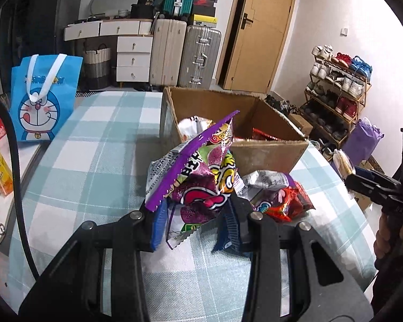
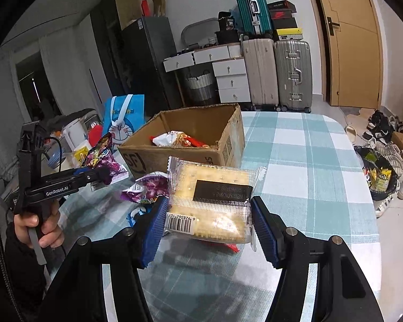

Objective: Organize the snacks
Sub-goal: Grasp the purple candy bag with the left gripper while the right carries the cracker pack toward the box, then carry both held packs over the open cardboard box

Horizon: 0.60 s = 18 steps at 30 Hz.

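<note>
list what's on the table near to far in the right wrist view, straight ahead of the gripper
right gripper shut on the cracker pack → cardboard box with snack bags inside → far edge of the checked tablecloth

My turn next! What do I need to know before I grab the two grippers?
Left gripper: shut on the purple snack bag, lifted off the table.
Right gripper: shut on the clear cracker pack, held above the table.
Cardboard box: open, just ahead, a few snacks already inside.
Left to do: drop both in the box, then collect the loose packets lying in front of it.
</note>
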Motion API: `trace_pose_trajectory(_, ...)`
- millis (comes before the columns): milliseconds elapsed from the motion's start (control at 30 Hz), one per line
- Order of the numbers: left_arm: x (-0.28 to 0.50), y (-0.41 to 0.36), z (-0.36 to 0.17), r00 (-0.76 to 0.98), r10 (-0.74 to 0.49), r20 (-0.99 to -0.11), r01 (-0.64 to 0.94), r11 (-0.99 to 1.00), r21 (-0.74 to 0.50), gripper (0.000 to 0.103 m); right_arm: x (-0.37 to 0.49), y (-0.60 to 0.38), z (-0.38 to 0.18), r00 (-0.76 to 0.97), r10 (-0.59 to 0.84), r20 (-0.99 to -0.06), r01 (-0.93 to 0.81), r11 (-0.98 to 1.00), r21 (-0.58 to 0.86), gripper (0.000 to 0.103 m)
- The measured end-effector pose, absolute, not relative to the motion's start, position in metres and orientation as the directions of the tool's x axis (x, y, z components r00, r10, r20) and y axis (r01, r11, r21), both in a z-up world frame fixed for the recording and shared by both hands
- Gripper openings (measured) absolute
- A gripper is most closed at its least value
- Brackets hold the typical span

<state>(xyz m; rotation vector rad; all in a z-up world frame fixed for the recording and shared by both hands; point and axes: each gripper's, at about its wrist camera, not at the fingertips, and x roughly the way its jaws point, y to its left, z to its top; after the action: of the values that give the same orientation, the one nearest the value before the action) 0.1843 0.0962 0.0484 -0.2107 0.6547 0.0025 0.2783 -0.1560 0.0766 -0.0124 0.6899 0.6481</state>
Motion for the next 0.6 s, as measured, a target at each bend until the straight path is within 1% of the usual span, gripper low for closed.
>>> trace_pose_trajectory(267,0.179,0.096,0.070,0.818,-0.049,-0.573,-0.071,0.980,-0.186,0.035,0.280,-0.148,0.084,0.605,0.557,-0.569,-0.561,0.805,0.192,0.063)
trace_pose_trajectory(600,0.185,0.083,0.096,0.839,-0.036,-0.543,-0.063,0.985,-0.162,0.035,0.295,-0.133,0.106,0.623,0.583,-0.521,-0.578,0.792,0.195,0.063)
